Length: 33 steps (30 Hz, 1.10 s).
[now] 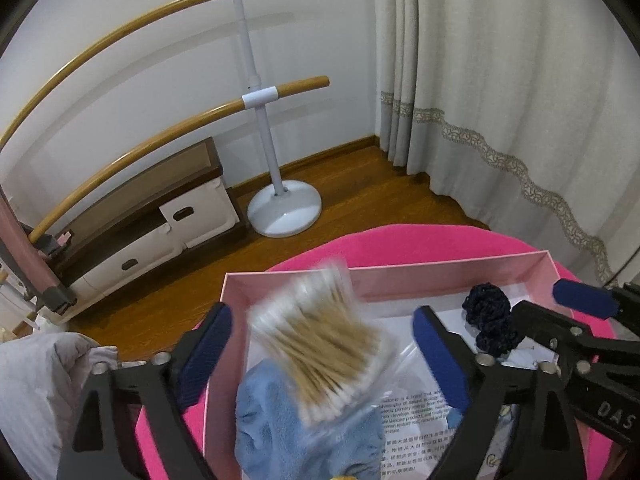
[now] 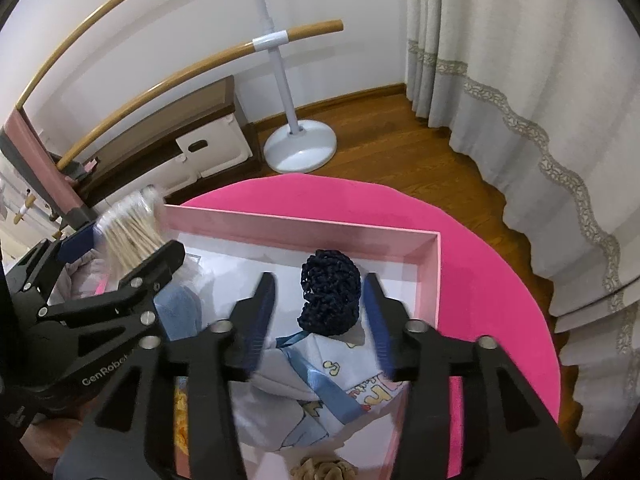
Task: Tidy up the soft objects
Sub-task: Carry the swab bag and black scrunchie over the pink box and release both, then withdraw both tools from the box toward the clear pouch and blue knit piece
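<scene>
Now we are putting soft things into the pink box (image 1: 400, 276) on the pink tabletop (image 2: 500, 280). Our left gripper (image 1: 320, 344) is spread wide, and the bag of cotton swabs (image 1: 320, 344) is blurry between its jaws, gripped or falling we cannot tell. Our right gripper (image 2: 320, 312) is open around the dark knit ball (image 2: 330, 292) in the box. Next, we think, it must squeeze gently. Only the right view is showing the cartoon cloth (image 2: 320, 384).

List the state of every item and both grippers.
Left gripper: open, cotton swab bag between its fingers.
Right gripper: open, over the box.
Cotton swab bag: motion-blurred, above the blue towel.
Navy scrunchie: lying inside.
Pink box: open, lidless.
</scene>
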### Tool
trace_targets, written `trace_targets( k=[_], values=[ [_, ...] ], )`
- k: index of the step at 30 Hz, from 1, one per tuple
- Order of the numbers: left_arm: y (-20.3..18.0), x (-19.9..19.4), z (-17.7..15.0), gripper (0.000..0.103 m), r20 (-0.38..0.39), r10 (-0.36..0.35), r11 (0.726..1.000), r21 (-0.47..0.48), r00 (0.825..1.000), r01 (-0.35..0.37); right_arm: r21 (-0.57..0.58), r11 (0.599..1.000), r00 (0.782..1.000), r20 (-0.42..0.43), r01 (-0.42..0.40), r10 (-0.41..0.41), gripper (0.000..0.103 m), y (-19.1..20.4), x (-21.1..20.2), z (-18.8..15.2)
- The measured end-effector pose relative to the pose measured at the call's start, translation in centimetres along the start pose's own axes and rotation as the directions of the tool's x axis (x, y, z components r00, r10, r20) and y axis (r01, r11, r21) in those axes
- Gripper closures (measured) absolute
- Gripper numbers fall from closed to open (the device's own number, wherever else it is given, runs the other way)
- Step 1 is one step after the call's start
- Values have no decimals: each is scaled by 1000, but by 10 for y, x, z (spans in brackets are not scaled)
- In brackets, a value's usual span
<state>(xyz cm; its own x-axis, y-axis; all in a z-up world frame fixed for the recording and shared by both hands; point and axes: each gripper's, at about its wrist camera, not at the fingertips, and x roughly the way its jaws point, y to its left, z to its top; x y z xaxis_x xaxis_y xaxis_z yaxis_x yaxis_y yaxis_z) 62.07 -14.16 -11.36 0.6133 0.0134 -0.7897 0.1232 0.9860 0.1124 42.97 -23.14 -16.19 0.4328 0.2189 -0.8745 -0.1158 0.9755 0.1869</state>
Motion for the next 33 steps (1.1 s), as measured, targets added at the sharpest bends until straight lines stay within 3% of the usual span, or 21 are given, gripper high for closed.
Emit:
trace_targets(
  k=[3,5,13,22,33],
  values=[
    [1,0,-1,1,-6,1,1000,-18,1000,-1,18,1000,1000,20,3,-3,25,-3,-6,-2],
    [8,-6,-8,0,-3,-19,999,-35,1000,19,24,1000,999,32,6,-6,0,-5,-10,-2],
    [23,-44,-22,0,45,-10,999,-51,999,12,43,999,997,75,10,-13,0,-7,-31,-9],
    [29,-111,-70,0,115,4,999,-52,993,2,51,999,991,131,-1,-6,0,-2,-70,-28],
    [35,-203,-132,0,262,10,999,-45,965,2,47,999,962,272,-2,-11,0,9,-140,-74]
  ],
)
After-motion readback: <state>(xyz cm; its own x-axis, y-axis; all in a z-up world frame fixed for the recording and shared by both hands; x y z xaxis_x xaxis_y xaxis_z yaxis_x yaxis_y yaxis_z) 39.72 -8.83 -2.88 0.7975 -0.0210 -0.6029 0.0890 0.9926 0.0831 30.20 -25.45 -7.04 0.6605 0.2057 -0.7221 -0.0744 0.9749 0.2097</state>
